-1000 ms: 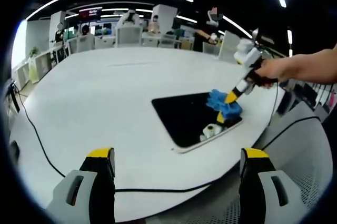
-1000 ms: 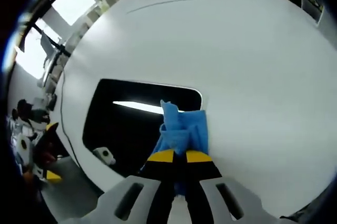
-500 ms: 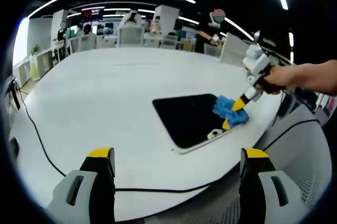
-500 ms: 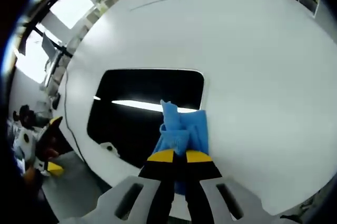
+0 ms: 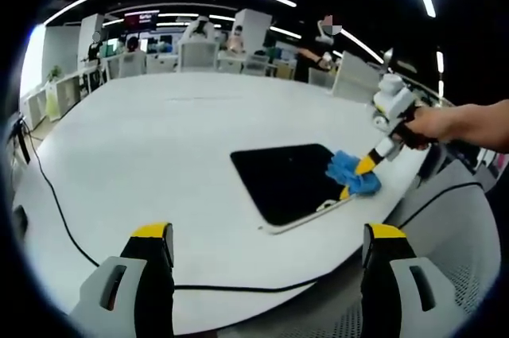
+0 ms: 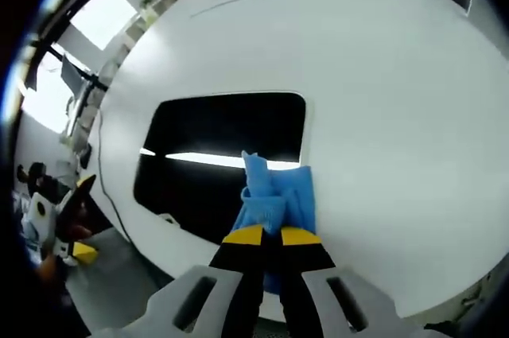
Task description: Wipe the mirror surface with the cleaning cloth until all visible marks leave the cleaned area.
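Right gripper view | right tool (image 6: 263, 235) clamps crumpled blue cloth (image 6: 274, 195) | mirror (image 6: 215, 155) dark, glossy | left tool (image 5: 266, 235) released

Glossy dark mirror (image 6: 223, 143), soft blue cloth (image 6: 274, 199), matt white table (image 6: 382, 75).

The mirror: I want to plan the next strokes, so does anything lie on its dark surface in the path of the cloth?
Nothing visible does. The right gripper holds the blue cloth at one edge of the mirror; the dark surface ahead carries only a reflected light strip.
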